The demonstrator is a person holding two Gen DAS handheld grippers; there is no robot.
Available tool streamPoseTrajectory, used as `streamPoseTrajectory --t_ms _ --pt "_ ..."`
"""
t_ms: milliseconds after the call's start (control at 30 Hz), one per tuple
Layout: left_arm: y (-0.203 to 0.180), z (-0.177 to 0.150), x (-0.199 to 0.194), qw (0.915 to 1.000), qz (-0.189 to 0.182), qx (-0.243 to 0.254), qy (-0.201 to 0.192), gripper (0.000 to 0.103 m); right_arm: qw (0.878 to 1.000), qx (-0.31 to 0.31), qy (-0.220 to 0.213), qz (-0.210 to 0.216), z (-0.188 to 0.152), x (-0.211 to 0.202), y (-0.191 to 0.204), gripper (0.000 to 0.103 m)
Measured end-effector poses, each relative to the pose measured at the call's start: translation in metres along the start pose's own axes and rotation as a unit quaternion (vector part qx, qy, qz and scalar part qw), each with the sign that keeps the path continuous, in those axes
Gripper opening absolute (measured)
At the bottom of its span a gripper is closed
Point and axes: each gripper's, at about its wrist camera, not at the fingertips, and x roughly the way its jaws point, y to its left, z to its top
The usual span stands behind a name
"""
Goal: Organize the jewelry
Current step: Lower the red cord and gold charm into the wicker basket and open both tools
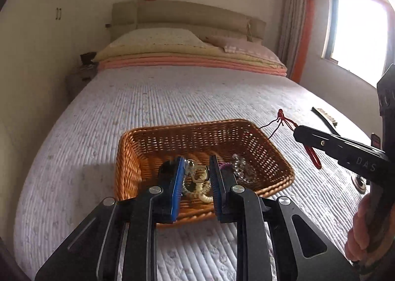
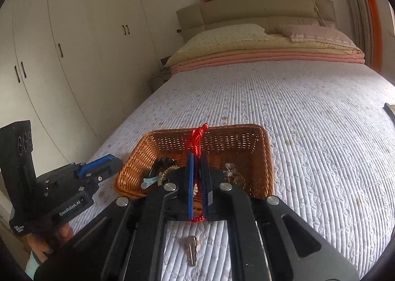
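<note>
A brown wicker basket (image 1: 266,147) (image 2: 261,157) sits on the bed and holds several jewelry pieces: a gold ring piece (image 1: 200,174), clear beads (image 1: 243,170), a pearl strand (image 1: 205,197). My left gripper (image 1: 197,161) is open and empty, its fingertips just above the basket's contents. My right gripper (image 2: 196,157) is shut on a red knotted cord (image 2: 197,139) and holds it above the basket's near side. In the left wrist view the right gripper (image 1: 297,130) comes in from the right with the red cord (image 1: 284,119) hanging off it.
The white quilted bedspread (image 1: 172,98) stretches around the basket. A small metal clip (image 2: 191,250) lies on the quilt below my right gripper. A dark brush (image 1: 325,118) lies at the right. Folded blankets and pillows (image 1: 187,58) are at the headboard. Wardrobe doors (image 2: 74,46) stand left.
</note>
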Motion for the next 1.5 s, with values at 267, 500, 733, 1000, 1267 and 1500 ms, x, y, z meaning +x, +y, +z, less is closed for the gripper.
streamPoseTrajectory --t_ms 267,500,733,1000,1267,1500 --pt "0.022 0.004 0.059 0.9985 0.011 -0.039 0.038 0.019 0.996 0.046 0.072 -0.014 0.008 0.078 -0.027 0.004" --pt "0.025 -0.008 0.077 0.9975 0.027 -0.032 0.056 0.019 0.993 0.039 0.105 -0.043 -0.005 0.111 -0.028 0.004" --pt "0.028 -0.011 0.081 0.9971 0.025 -0.032 0.065 0.020 0.989 0.042 0.125 -0.060 -0.013 0.125 -0.038 0.004" --pt "0.027 -0.016 0.064 0.9979 0.003 -0.035 0.053 0.044 0.989 0.060 0.130 -0.044 -0.018 0.120 -0.046 0.015" --pt "0.017 -0.015 -0.009 0.9991 -0.018 -0.036 -0.013 0.047 0.996 0.037 0.080 -0.021 -0.012 0.055 -0.032 0.032" --pt "-0.008 -0.036 -0.072 0.9980 -0.037 -0.029 -0.041 0.050 0.999 0.019 0.038 -0.016 -0.045 -0.043 -0.020 0.044"
